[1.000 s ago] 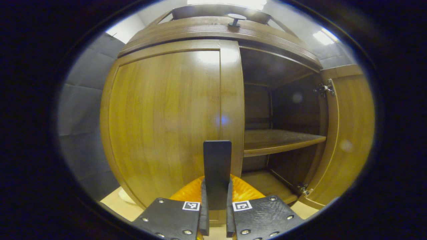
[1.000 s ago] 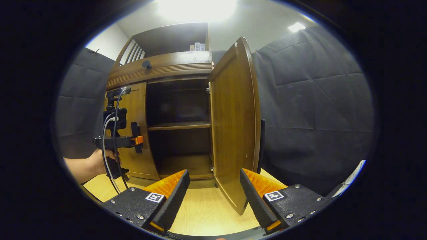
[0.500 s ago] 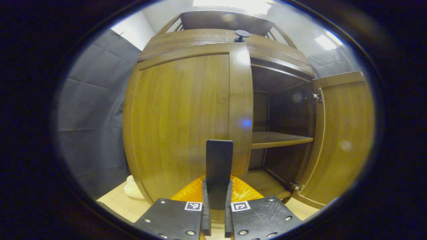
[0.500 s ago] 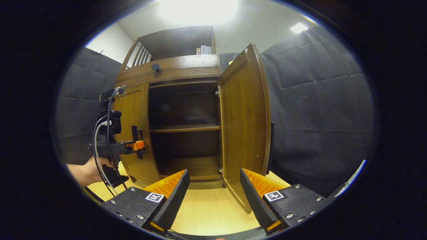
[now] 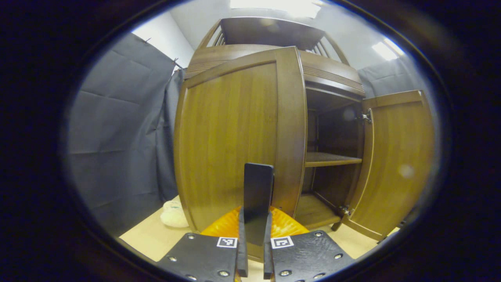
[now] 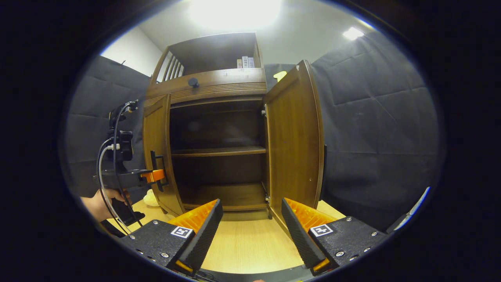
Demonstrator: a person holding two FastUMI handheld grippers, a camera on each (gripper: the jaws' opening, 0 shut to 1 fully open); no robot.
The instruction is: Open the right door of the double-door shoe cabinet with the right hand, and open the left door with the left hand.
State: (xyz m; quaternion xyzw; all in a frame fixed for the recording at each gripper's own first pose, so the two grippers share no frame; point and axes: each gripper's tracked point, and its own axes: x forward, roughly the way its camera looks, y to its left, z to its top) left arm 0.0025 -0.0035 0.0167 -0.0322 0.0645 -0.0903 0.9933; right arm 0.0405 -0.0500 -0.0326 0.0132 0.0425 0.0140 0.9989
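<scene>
Left gripper view: the left gripper (image 5: 253, 235) is clamped on the left door's black handle (image 5: 257, 196); the left door (image 5: 231, 133) is part-open and needs more swing.

Right gripper view: the right gripper (image 6: 251, 227), fingers apart, holds nothing; the right door (image 6: 293, 145) stands wide open, done.

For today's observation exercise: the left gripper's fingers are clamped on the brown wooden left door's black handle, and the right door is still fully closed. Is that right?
Not quite. The brown wooden right door stands wide open, as the right gripper view shows. The rest holds: the left gripper is clamped on the black handle of the brown wooden left door.
</scene>
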